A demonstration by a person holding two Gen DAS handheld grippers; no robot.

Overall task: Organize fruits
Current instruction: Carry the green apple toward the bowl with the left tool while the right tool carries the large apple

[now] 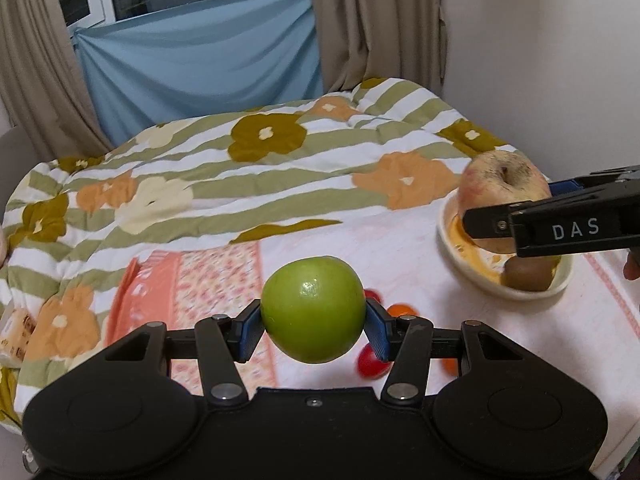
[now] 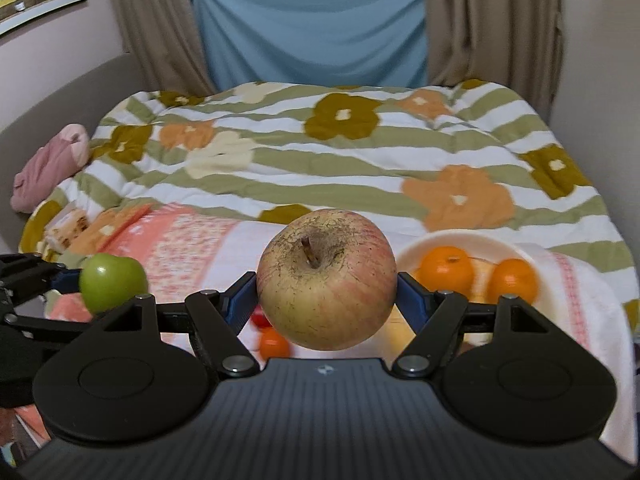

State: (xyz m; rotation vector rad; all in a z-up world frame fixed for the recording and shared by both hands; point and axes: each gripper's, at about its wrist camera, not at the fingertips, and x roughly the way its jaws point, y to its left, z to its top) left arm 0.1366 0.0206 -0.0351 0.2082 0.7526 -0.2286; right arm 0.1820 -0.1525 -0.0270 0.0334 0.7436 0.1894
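My left gripper [image 1: 314, 326] is shut on a green apple [image 1: 314, 310], held in the air above the bed. My right gripper [image 2: 326, 300] is shut on a large yellow-red apple [image 2: 326, 278], stem up, also off the surface. In the left wrist view the yellow-red apple [image 1: 502, 184] hangs over a white bowl [image 1: 452, 240] that holds a kiwi [image 1: 528, 274]. In the right wrist view the green apple [image 2: 112, 280] shows at the left, and the white bowl [image 2: 552, 276] with two oranges [image 2: 446, 266] lies just right of my right gripper. Small red and orange fruits [image 1: 372, 362] lie on the cloth below.
A striped flowered quilt [image 1: 280, 168] covers the far part of the bed. A pink and white patterned cloth [image 2: 192, 240] lies under the fruits. A pink bundle [image 2: 52, 166] sits at the bed's left edge. Curtains and a blue sheet [image 2: 312, 28] hang behind.
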